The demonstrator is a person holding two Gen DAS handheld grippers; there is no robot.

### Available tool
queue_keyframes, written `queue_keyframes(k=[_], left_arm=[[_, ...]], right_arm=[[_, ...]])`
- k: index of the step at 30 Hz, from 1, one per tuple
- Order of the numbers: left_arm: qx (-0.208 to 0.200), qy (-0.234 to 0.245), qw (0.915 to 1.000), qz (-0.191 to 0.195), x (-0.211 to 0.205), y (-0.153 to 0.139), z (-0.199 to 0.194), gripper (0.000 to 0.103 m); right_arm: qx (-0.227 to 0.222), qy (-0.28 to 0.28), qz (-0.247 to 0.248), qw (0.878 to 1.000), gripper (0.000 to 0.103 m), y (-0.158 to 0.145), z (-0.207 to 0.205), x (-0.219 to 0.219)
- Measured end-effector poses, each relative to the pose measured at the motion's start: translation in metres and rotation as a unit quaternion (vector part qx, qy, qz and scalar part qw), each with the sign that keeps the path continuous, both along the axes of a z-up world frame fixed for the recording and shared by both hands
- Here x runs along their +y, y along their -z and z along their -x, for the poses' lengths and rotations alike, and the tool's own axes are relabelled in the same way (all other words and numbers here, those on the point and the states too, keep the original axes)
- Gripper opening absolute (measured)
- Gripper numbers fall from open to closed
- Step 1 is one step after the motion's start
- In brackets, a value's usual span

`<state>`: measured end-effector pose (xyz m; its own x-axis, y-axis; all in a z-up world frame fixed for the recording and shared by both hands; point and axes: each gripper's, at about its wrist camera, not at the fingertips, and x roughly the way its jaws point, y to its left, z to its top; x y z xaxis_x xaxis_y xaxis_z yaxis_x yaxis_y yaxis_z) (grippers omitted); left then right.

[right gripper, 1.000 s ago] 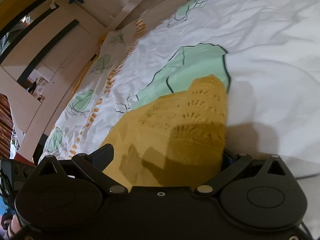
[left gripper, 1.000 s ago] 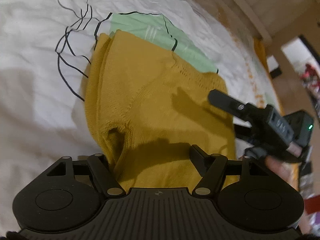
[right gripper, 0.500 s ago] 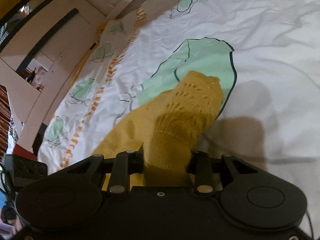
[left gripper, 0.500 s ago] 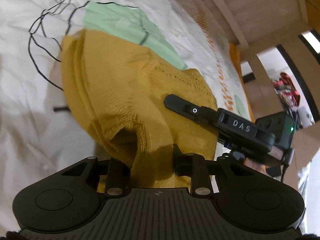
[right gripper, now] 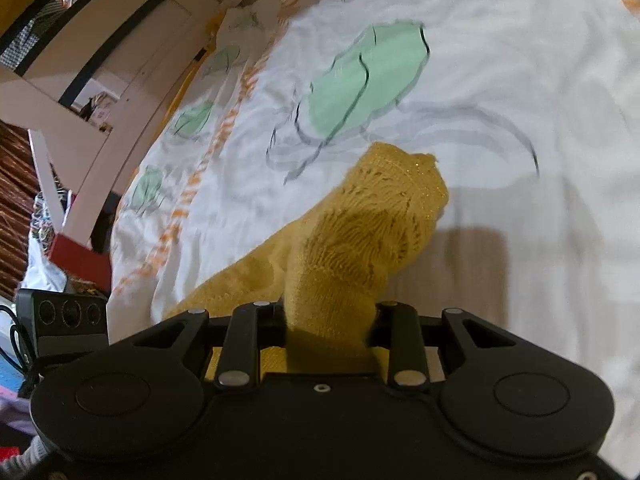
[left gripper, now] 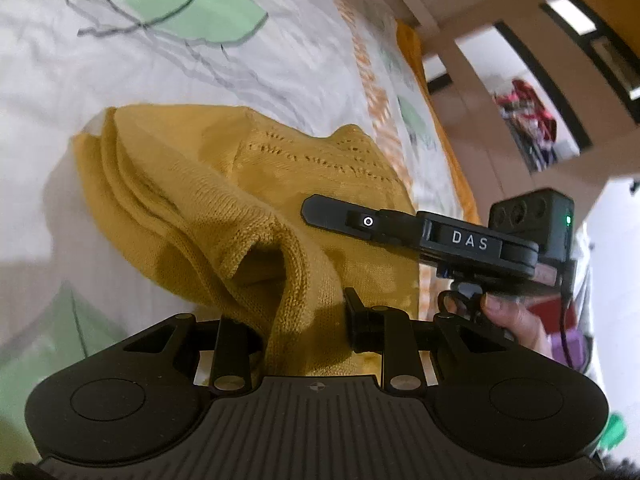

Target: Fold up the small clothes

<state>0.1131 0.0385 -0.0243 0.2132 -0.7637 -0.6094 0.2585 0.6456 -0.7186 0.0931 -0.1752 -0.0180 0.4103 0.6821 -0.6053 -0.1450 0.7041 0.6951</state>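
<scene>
The mustard-yellow knitted garment (left gripper: 256,200) lies partly on the white bedsheet printed with green leaves and dark line drawings (left gripper: 100,80), its near edge lifted off the sheet. The left gripper (left gripper: 304,316) has its two black fingers drawn in on a bunched fold of the knit, and the right gripper (right gripper: 328,320) is likewise closed on a thick wad of the same garment; in the left wrist view the right gripper's black finger (left gripper: 340,216) reaches across the cloth from the side. The far, lace-patterned end still rests on the sheet.

The main risk appears to be an uneven fold: each claw holds a crumpled bundle, not a flat edge, so the layers may come down twisted or skewed. The loose knit could also stretch or slip out of one pinch if the two hands pull apart. Dragging the resting end might rumple the sheet and the layers under it, and the grippers sit near enough to knock together
</scene>
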Motion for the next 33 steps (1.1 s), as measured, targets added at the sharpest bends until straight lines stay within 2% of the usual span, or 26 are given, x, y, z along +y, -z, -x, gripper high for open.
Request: queue_keyframes(k=[3, 6, 7, 9, 11, 17, 20, 23, 28, 30, 33], left_arm=[[-0.021, 0.005, 0.9989, -0.043, -0.002, 0.007, 0.027, 0.027], [-0.023, -0.021, 0.9946, -0.099, 0.005, 0.026, 0.049, 0.029], [-0.02, -0.033, 0.9935, -0.107, 0.01, 0.032, 0.055, 0.03], [-0.006, -0.064, 0.9931, -0.097, 0.02, 0.04, 0.062, 0.03], [-0.003, -0.087, 0.9921, -0.09, 0.028, 0.042, 0.069, 0.03], [-0.052, -0.096, 0.9847, -0.135, 0.022, 0.036, 0.084, 0.032], [-0.074, -0.095, 0.9791, -0.164, 0.017, 0.026, 0.092, 0.033], [-0.106, -0.1, 0.9717, -0.186, 0.025, 0.013, 0.117, 0.031], [-0.192, -0.096, 0.9499, -0.227, 0.025, -0.02, 0.143, 0.031], [-0.219, -0.106, 0.9419, -0.232, 0.023, -0.032, 0.142, 0.031], [-0.241, -0.12, 0.9362, -0.226, 0.014, -0.039, 0.129, 0.033]], right_arm=[[-0.007, -0.014, 0.022, 1.0, 0.043, 0.007, 0.024, 0.005], [-0.026, 0.001, 0.053, 0.998, 0.047, 0.011, 0.038, 0.003], [-0.03, 0.011, 0.062, 0.998, 0.047, 0.011, 0.041, 0.001], [-0.044, 0.029, 0.086, 0.995, 0.049, 0.009, 0.049, -0.007], [-0.056, 0.048, 0.106, 0.992, 0.056, 0.007, 0.058, -0.014], [-0.085, 0.086, 0.199, 0.973, 0.062, 0.015, 0.068, -0.023], [-0.082, 0.096, 0.18, 0.976, 0.062, 0.017, 0.07, -0.027], [-0.105, 0.1, 0.171, 0.975, 0.063, 0.008, 0.077, -0.029], [-0.123, 0.131, 0.156, 0.971, 0.064, -0.003, 0.09, -0.035], [-0.126, 0.143, 0.161, 0.969, 0.065, -0.005, 0.093, -0.034], [-0.126, 0.153, 0.179, 0.964, 0.07, -0.005, 0.097, -0.03]])
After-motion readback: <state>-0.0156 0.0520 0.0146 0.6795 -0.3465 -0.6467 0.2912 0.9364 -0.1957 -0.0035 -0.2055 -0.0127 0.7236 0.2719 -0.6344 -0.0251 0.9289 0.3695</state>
